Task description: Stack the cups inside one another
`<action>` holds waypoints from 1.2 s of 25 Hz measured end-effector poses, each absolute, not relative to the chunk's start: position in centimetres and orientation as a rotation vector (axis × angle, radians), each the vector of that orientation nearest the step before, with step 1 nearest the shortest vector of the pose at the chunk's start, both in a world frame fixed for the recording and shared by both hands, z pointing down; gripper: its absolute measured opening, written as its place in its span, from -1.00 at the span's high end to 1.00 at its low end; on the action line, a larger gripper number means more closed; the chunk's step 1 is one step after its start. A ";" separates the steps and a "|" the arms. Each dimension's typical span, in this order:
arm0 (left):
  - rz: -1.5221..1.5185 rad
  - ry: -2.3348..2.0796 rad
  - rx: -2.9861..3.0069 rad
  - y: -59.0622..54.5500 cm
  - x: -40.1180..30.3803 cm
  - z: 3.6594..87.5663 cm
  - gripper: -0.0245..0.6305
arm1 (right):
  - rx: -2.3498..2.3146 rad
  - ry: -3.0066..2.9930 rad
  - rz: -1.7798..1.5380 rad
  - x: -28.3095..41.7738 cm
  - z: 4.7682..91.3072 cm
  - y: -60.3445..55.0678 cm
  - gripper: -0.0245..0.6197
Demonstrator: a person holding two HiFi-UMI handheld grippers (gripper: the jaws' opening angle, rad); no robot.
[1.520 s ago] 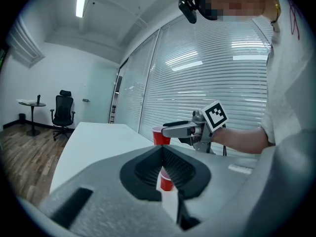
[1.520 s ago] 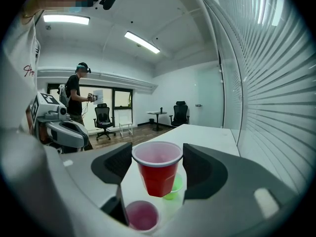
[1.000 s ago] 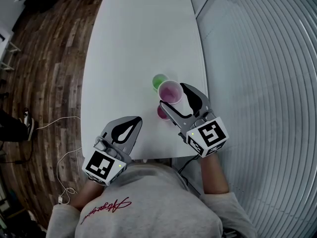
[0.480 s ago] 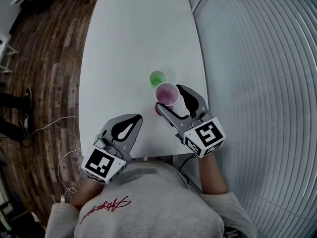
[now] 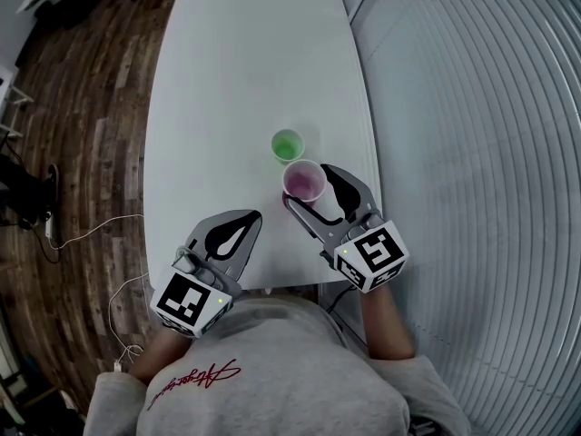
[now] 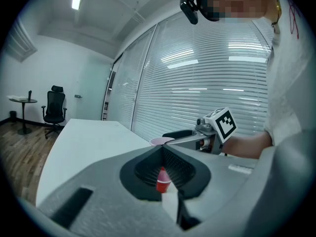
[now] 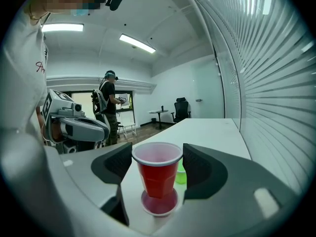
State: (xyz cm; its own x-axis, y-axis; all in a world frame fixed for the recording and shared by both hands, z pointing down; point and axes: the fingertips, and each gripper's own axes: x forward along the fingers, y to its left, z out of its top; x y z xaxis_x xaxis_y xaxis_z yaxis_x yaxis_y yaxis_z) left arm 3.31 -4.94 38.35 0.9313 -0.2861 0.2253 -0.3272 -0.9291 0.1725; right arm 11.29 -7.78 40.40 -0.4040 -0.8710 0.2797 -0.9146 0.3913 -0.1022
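White table [image 5: 227, 80], near edge: one cup going into another.
My right gripper [image 5: 309, 184], jaws wide and clamped on the red cup [image 7: 157, 174], has sunk over the second red cup [image 7: 159, 205], its base seemingly entering the rim. The green cup [image 5: 288, 144] waits just beyond, and my left gripper [image 5: 252, 216] is closed and empty.

Surroundings: office room, white table [image 5: 236, 89], slatted blinds [image 5: 472, 153].
Table runs ahead of left gripper [image 5: 253, 216] and right gripper [image 5: 309, 183]; blinds on the right gripper's outer side. Wooden floor [image 5: 82, 107] off the left gripper's outer side, white cable [image 5: 100, 223] lying on it. Far ahead of the left gripper: black office chair [image 6: 54, 107] near a small round table [image 6: 22, 100]. Person [image 7: 109, 105] standing beyond, ceiling strip light [image 7: 137, 43] overhead.
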 end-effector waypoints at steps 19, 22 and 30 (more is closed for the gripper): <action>0.288 -0.471 2.879 -4.4 2.8 38.2 0.94 | 1.599 -2.465 0.419 10.5 42.4 -6.7 -0.08; 0.287 -0.477 2.882 -4.5 2.9 37.9 0.94 | 1.602 -2.466 0.423 10.7 42.5 -6.7 -0.08; 0.281 -0.483 2.883 -4.4 2.8 37.6 0.94 | 1.603 -2.453 0.436 10.7 43.1 -6.5 -0.08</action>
